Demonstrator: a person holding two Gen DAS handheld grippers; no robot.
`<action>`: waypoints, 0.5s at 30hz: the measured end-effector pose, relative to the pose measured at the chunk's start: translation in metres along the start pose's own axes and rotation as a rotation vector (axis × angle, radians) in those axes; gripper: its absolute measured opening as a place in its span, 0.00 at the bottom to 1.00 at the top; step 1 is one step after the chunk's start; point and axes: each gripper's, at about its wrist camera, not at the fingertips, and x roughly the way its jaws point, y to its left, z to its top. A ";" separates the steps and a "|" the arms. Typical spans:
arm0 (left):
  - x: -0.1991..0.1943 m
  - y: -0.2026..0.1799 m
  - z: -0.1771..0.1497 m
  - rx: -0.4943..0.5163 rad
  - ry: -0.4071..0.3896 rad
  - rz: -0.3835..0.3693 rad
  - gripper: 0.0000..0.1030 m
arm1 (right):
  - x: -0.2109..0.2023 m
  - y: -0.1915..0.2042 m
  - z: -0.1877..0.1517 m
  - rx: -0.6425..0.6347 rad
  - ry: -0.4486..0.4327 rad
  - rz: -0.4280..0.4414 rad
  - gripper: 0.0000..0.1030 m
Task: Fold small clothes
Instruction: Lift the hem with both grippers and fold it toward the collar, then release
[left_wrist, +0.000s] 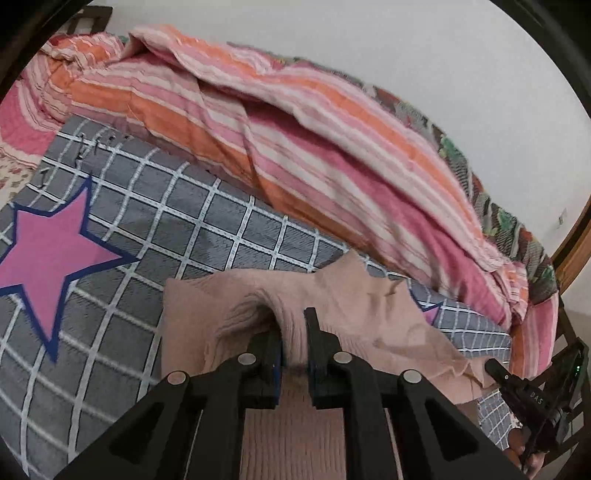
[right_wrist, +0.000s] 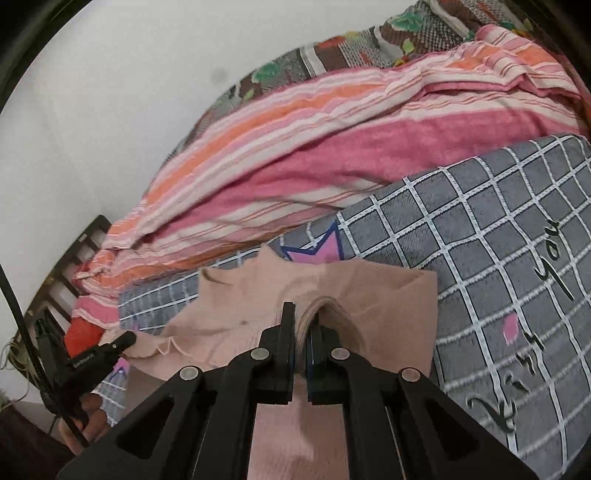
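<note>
A small beige-pink knitted garment (left_wrist: 351, 295) lies on a grey checked blanket (left_wrist: 166, 229) with pink stars. My left gripper (left_wrist: 293, 321) is shut on a bunched fold of the garment near its left end. In the right wrist view the same garment (right_wrist: 373, 291) shows, and my right gripper (right_wrist: 303, 321) is shut on a pinched ridge of it near its right end. Each gripper shows at the edge of the other's view: the right one (left_wrist: 517, 384) and the left one (right_wrist: 99, 354).
A pink and orange striped quilt (left_wrist: 295, 140) is heaped along the wall behind the blanket, over a floral cover (right_wrist: 332, 48). A dark wooden bed frame (right_wrist: 85, 251) shows at the side. The blanket (right_wrist: 498, 240) carries black script lettering.
</note>
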 end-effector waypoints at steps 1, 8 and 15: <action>0.007 0.000 0.002 -0.001 0.025 0.001 0.13 | 0.006 -0.001 0.001 0.003 0.014 -0.007 0.06; -0.003 -0.006 -0.003 0.052 0.013 0.039 0.42 | 0.015 -0.009 -0.004 0.021 0.082 -0.012 0.31; -0.050 -0.009 -0.043 0.123 0.023 0.075 0.42 | -0.042 0.001 -0.046 -0.084 0.079 -0.043 0.34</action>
